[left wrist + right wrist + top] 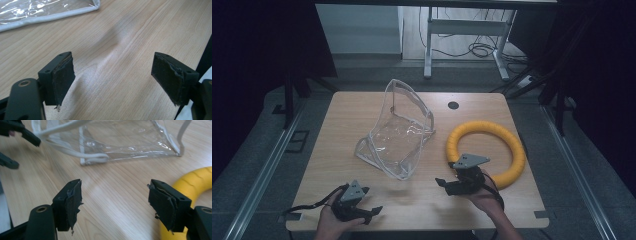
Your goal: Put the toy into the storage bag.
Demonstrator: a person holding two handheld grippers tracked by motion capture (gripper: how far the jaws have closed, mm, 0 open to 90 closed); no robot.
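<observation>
A clear plastic bag [397, 130] with white trim stands open in the middle of the wooden table [342, 165]. To its right lies a yellow foam ring [487, 152]. My right gripper [444, 184] hovers at the ring's near left side and points left toward the bag. In the right gripper view its jaws [113, 200] stand open over bare wood, with the ring [195, 182] beside the right jaw and the bag [120, 142] ahead. My left gripper [373, 212] sits at the table's front left, open. Its jaws [112, 80] frame bare wood, and the bag's trimmed edge [37, 15] lies beyond them.
A round cable hole [453, 105] sits near the table's far edge. Behind the table stands a white desk frame [462, 27] with cables on the floor. Dark curtains hang on both sides. The left gripper [22, 151] appears at the top left of the right gripper view.
</observation>
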